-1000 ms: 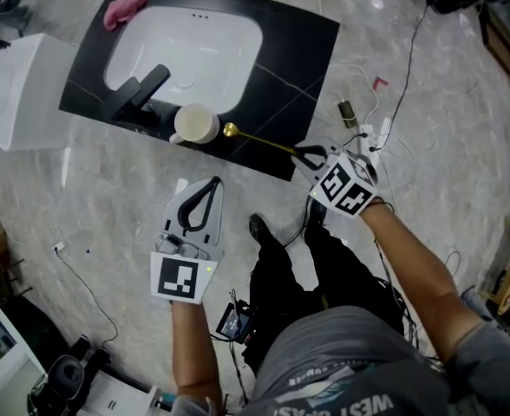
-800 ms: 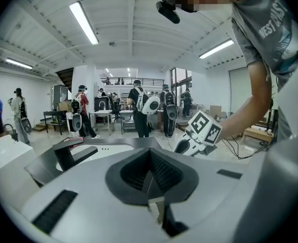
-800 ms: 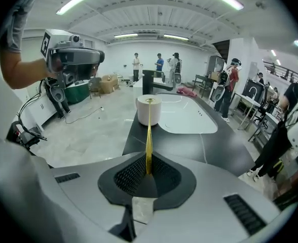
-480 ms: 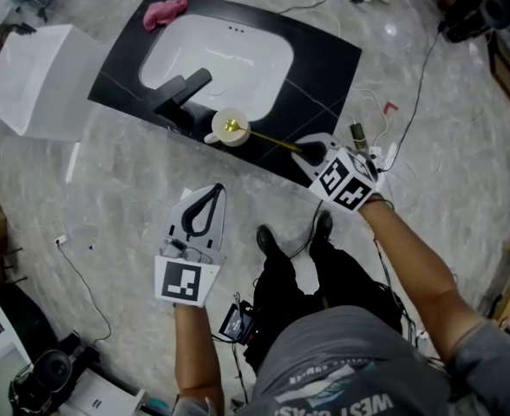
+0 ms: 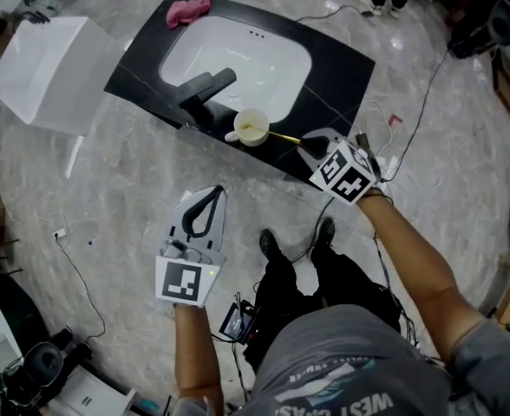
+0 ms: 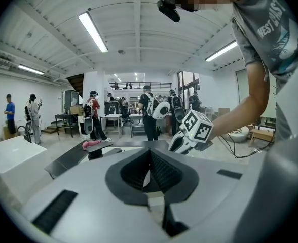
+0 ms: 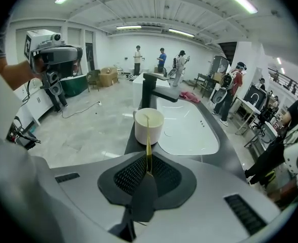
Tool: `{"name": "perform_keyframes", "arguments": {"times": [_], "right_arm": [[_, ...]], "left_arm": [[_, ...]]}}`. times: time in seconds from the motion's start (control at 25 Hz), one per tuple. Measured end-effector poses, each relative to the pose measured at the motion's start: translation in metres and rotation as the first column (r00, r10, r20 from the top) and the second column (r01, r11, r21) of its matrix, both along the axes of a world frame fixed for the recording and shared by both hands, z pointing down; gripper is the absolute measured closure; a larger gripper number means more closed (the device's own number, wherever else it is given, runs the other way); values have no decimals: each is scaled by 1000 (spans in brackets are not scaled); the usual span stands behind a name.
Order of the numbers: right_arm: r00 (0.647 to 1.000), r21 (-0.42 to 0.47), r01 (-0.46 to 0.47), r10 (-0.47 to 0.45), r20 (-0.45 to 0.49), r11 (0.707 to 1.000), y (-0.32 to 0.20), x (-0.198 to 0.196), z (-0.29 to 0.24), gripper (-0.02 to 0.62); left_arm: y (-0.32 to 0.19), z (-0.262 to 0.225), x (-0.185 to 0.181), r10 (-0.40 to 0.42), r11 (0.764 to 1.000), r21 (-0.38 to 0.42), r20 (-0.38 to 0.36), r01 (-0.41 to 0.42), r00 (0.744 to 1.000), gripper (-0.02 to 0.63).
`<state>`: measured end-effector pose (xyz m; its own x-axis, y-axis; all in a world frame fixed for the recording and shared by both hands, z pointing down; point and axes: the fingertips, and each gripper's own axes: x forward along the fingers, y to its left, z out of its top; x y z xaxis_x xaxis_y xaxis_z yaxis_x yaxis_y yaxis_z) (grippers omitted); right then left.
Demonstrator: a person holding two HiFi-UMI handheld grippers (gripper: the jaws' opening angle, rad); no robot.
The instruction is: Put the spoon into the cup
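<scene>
Above black counter (image 5: 342, 59), outstretched right claw (image 5: 311, 143) holds spoon (image 5: 281, 135) tip inside cup (image 5: 252, 127).

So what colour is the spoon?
Gold: the spoon has a slim, shiny gold stem. The right gripper view shows it best.

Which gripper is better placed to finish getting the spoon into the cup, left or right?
Right. The right gripper is shut on the spoon, whose far end reaches the mouth of the cup, so it likely only needs to release. The left gripper is shut, empty, and well away from the cup.
</scene>
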<state>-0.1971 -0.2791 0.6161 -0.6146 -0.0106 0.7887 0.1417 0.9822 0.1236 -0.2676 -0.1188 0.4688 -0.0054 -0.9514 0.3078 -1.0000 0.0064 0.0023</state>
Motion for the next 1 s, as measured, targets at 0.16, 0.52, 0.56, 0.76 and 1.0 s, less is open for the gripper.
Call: {"name": "perform_keyframes", "arguments": {"times": [0.16, 0.52, 0.56, 0.76, 1.0], "right_arm": [[1000, 12, 1, -1, 21, 1000, 3, -12, -9, 540], [996, 63, 31, -36, 86, 998, 7, -34, -55, 537], [995, 70, 34, -41, 95, 997, 7, -34, -63, 537], [986, 93, 19, -34, 161, 995, 6, -31, -116, 537], [945, 135, 30, -72, 318, 990, 23, -30, -199, 538]], "left_arm": [[7, -3, -7, -9, 1000, 11, -1, 9, 1000, 604], [14, -30, -19, -18, 998, 53, 24, 17, 1000, 604], [15, -35, -20, -18, 998, 58, 29, 16, 999, 604], [13, -69, -18, -4, 998, 70, 63, 0, 998, 604], [5, -118, -9, 47, 991, 115, 142, -64, 989, 604]]}}
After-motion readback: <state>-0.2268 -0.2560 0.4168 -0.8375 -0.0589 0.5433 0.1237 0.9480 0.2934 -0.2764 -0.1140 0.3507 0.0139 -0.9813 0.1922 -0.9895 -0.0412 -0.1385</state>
